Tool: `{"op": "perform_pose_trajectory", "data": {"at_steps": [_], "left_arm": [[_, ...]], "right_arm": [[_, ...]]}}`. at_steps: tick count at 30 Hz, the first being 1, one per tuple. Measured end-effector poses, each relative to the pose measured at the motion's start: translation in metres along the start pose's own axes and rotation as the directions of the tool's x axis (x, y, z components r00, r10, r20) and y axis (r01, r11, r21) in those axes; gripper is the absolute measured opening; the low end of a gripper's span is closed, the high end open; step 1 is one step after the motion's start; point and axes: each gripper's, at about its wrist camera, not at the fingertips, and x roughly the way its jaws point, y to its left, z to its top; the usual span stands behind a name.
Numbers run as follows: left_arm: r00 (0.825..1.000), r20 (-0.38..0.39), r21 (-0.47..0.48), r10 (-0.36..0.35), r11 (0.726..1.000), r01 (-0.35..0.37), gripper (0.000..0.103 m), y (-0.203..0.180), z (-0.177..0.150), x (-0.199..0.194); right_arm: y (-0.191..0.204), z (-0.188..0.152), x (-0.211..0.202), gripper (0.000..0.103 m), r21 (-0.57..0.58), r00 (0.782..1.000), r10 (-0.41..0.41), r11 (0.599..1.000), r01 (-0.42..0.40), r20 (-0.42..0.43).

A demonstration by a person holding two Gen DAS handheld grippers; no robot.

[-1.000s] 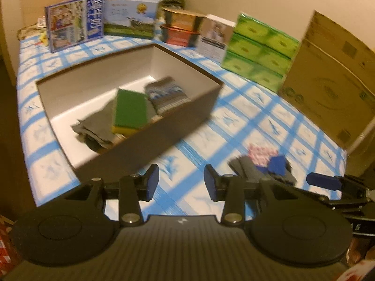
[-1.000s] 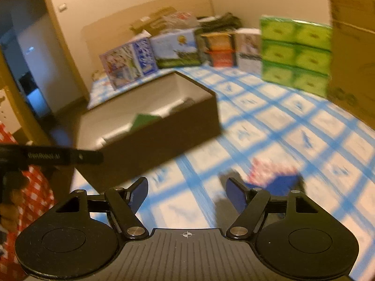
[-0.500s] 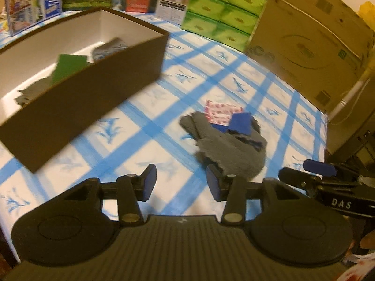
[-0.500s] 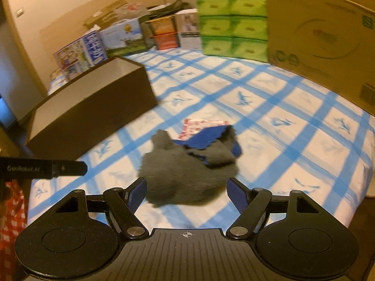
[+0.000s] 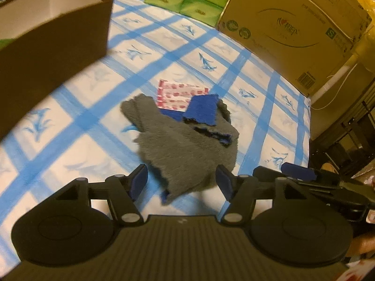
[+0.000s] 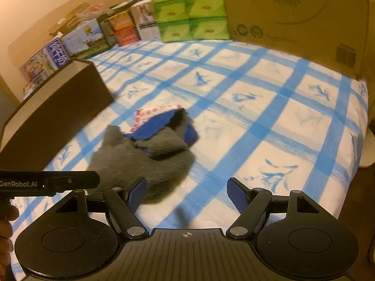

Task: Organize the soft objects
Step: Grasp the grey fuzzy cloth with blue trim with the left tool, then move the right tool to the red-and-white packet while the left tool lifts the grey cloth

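While the brown box (image 5: 54, 46) sits at left, the grey fleece cloth (image 5: 185, 147) lies crumpled on the checked worktop (image 5: 257, 107) over a blue cloth (image 5: 204, 110) and red-patterned pad (image 5: 178, 94). Likely light, limp, non-slip; pinch the near edge. Left hand-held gripper (image 5: 181, 183) released, straddling that edge; right hand-held gripper (image 6: 187, 194) released beside it. "GenRobot.AI" is legible.

Blue-checked cloth (image 6: 269, 126) spreads across the surface. Along the back, green tissue packs (image 6: 191, 11) sit stacked just beside a big cardboard carton (image 6: 297, 11). Further left stand picture boxes (image 6: 82, 37), a grey-white box (image 6: 145, 21) and orange-red boxes (image 6: 123, 29).
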Motion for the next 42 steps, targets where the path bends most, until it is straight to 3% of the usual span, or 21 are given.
{"op": "perform_pose_trajectory", "data": {"at_steps": [11, 14, 16, 18, 23, 30, 35, 42], "left_arm": [[0.999, -0.035, -0.031, 0.018, 0.999, -0.019, 0.063, -0.007, 0.008, 0.043], [1.000, -0.020, -0.014, 0.023, 1.000, -0.023, 0.047, -0.010, 0.007, 0.048], [0.999, -0.032, -0.007, 0.003, 1.000, -0.003, 0.022, -0.010, 0.004, 0.049], [0.999, -0.030, 0.003, -0.012, 1.000, 0.012, 0.012, -0.009, 0.000, 0.044], [0.999, -0.019, 0.045, 0.026, 0.999, -0.026, 0.009, 0.004, -0.017, 0.018], [0.992, -0.020, 0.032, 0.121, 0.992, -0.120, 0.009, 0.051, -0.051, -0.043], [0.972, -0.015, 0.029, 0.236, 0.971, -0.236, 0.009, 0.080, -0.070, -0.083], [0.909, 0.022, 0.049, 0.416, 0.908, -0.416, 0.009, 0.101, -0.066, -0.108]], "right_arm": [[-0.030, 0.004, 0.021, 0.075, 0.077, 0.999, -0.050, 0.996, 0.051, -0.016], [-0.033, 0.004, 0.024, 0.075, 0.093, 0.999, -0.048, 0.994, 0.050, -0.022], [-0.034, 0.003, 0.024, 0.075, 0.096, 0.999, -0.045, 0.994, 0.047, -0.024], [-0.034, 0.002, 0.023, 0.075, 0.094, 0.999, -0.047, 0.994, 0.049, -0.025], [-0.034, -0.003, 0.018, 0.075, 0.101, 0.998, -0.056, 0.993, 0.059, -0.029], [-0.026, -0.011, 0.009, 0.075, 0.089, 0.998, -0.048, 0.995, 0.050, -0.032], [-0.012, -0.019, 0.007, 0.075, 0.065, 0.998, -0.033, 0.997, 0.036, -0.045], [0.009, -0.028, 0.004, 0.075, 0.018, 0.998, -0.006, 1.000, 0.007, -0.060]]}}
